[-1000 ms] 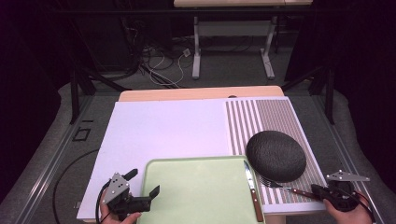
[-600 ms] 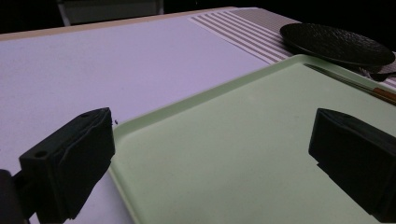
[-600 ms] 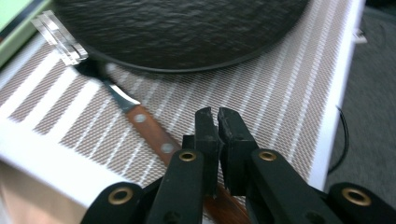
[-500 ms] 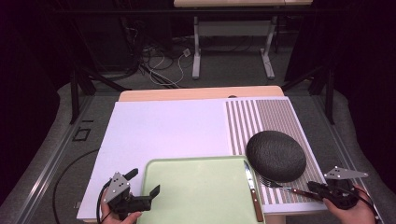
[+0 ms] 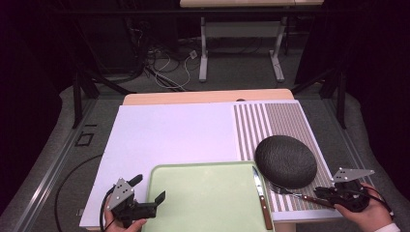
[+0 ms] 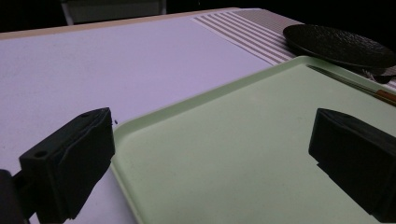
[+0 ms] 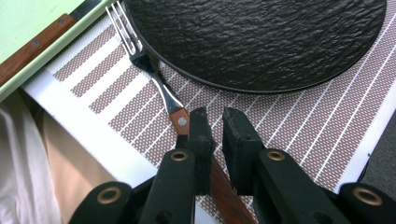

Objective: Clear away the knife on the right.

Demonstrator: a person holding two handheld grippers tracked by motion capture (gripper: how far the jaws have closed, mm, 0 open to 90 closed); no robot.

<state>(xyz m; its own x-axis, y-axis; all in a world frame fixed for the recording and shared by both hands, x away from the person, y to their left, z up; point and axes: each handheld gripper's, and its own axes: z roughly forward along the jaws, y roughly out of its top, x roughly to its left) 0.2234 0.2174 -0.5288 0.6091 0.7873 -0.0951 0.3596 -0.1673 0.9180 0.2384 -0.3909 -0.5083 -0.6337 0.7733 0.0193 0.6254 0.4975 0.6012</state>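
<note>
A fork (image 5: pixel 290 191) with a wooden handle lies on the striped mat (image 5: pixel 280 121), its tines (image 7: pixel 122 25) against the rim of a black textured plate (image 5: pixel 286 161). My right gripper (image 5: pixel 321 193) is at the table's near right edge. In the right gripper view its jaws (image 7: pixel 217 116) stand nearly together over the fork handle (image 7: pixel 180 122), which runs beneath them; whether they touch it I cannot tell. My left gripper (image 5: pixel 148 188) is open at the near left corner of a pale green tray (image 5: pixel 208 208), one jaw on each side of the tray's corner (image 6: pixel 140 135).
A wooden-handled knife (image 5: pixel 261 198) lies along the tray's right edge, between tray and fork. A white mat (image 5: pixel 169 140) covers the table's left and middle. The plate (image 6: pixel 336 44) sits beyond the tray's far corner. A dark floor with cables lies past the table.
My right gripper has crept slightly forward over the fork handle. The left gripper, tray, knife and plate have stayed in place.
</note>
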